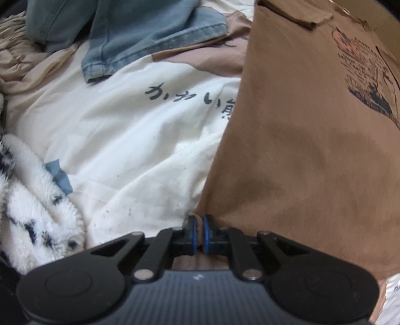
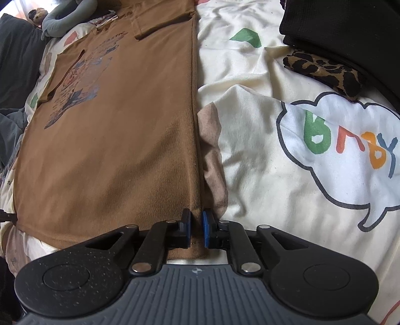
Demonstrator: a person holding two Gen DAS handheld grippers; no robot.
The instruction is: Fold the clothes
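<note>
A brown T-shirt [image 1: 300, 150] with a dark printed graphic lies spread flat on a cream bedspread [image 1: 125, 140]. My left gripper [image 1: 200, 225] points down at the shirt's near left corner and is shut on a pinch of its brown fabric. In the right wrist view the same T-shirt [image 2: 112, 137] stretches away from me, its right side folded straight. My right gripper [image 2: 196, 222] is shut on the hem at the shirt's near right corner, with brown cloth filling the narrow gap between its blue pads.
Light blue jeans [image 1: 140, 32] and a fluffy white-and-navy blanket [image 1: 32, 200] lie left of the shirt. On the printed bedspread [image 2: 262, 150] to the right sit a leopard-print cloth [image 2: 325, 72] and a black garment [image 2: 350, 30]. A grey plush toy [image 2: 67, 17] lies at the far end.
</note>
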